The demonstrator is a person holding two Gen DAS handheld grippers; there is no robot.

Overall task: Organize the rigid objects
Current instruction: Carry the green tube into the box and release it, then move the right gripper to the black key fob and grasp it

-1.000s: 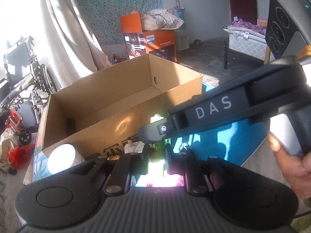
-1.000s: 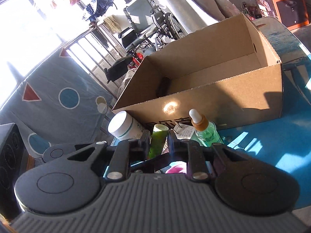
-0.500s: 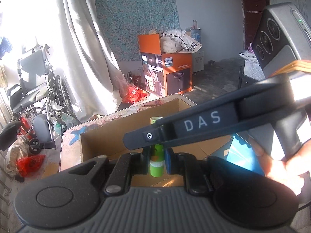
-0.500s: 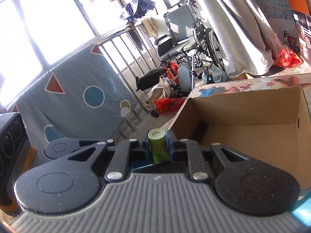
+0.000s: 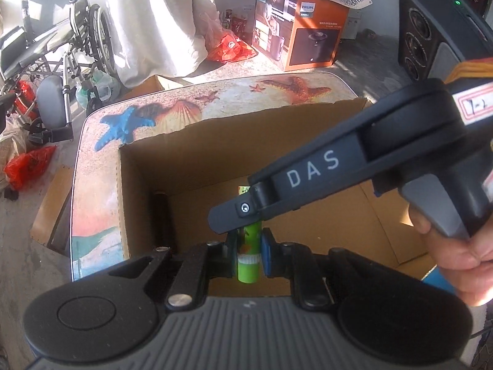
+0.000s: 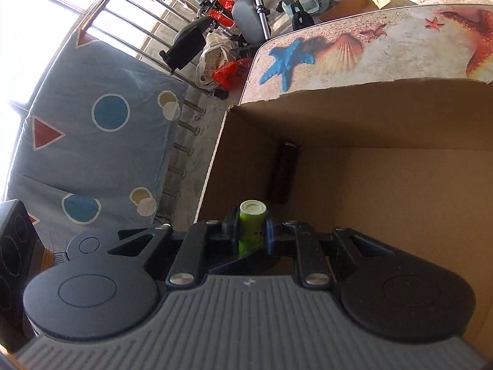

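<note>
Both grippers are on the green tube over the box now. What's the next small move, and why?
Probably lower the green tube toward the bare floor of the cardboard box, then release. The left gripper and right gripper both clamp it above the open box, and only a dark cylinder lies inside, by the wall.

A wheelchair (image 5: 58, 40) beside the white curtain (image 5: 160, 15) — an orange appliance carton (image 5: 302, 27) on the floor.

"DAS" on right gripper (image 5: 246, 231); "PHILIPS" on orange box (image 5: 308, 27).
</note>
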